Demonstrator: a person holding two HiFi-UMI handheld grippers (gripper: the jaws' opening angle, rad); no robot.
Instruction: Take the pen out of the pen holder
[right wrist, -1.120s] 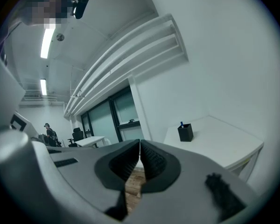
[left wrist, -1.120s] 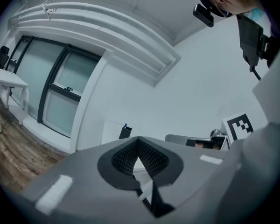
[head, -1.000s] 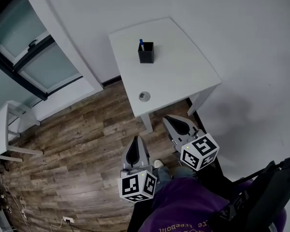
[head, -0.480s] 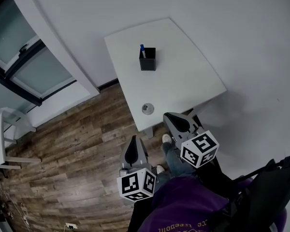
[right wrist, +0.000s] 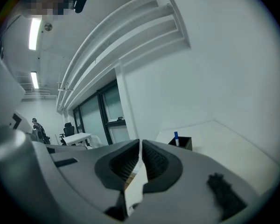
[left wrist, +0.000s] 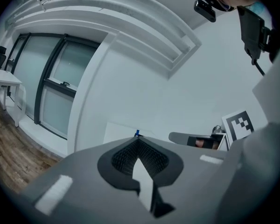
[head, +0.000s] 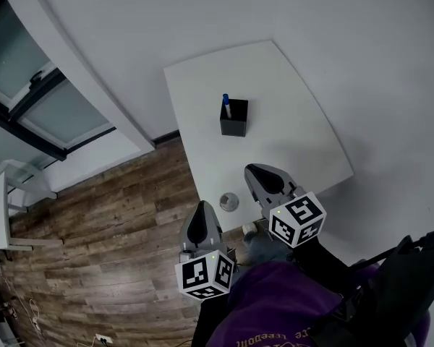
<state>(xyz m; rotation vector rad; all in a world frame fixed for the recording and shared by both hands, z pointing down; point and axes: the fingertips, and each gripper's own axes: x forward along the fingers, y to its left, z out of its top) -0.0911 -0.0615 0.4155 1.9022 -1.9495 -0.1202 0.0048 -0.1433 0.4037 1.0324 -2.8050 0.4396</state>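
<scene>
A black square pen holder (head: 233, 119) stands mid-table on the white table (head: 289, 136), with a blue-capped pen (head: 226, 105) upright in it. My right gripper (head: 254, 170) is shut and empty, its tip over the table's near edge, well short of the holder. Over the wood floor, off the table's near left corner, my left gripper (head: 202, 208) is also shut and empty. In the right gripper view the holder (right wrist: 184, 143) and pen (right wrist: 176, 138) show just right of the shut jaws. The left gripper view shows only the pen's blue tip (left wrist: 137, 133) above the jaws.
A small round metal object (head: 229, 202) lies at the table's near left corner. White walls meet behind the table. Dark-framed glass doors (head: 36, 103) line the left side, and a small white table (head: 0, 201) stands at the far left on the wood floor (head: 108, 230).
The table and pen holder have come nearer and lower in the head view. The right gripper's tip now reaches over the table's near edge; both grippers stay shut.
</scene>
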